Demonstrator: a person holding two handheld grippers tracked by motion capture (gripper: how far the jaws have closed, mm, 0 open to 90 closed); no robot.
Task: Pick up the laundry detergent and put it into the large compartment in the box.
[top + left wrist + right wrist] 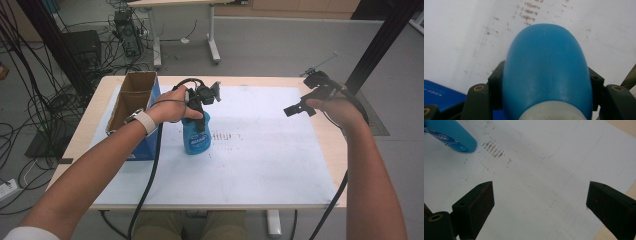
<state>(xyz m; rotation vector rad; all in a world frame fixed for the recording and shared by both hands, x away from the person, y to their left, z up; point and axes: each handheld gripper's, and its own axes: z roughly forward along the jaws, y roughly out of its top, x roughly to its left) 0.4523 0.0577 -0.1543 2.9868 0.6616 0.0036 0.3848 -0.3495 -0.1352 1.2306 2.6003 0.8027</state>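
Two hand-held grippers: my left hand-held gripper (199, 116) clamps the blue bottle (196, 134) by its shoulder, upright on the bench (260, 165) beside the cardboard box (131, 102) — my right hand-held gripper (298, 109) hovers well apart, jaws wide, ready to assist.

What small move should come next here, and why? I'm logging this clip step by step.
Probably lift the blue bottle slightly off the white mat. The left hand-held gripper is already shut on its upper part and the bottle stands upright beside the open cardboard box, while the right hand-held gripper hangs open, apart.
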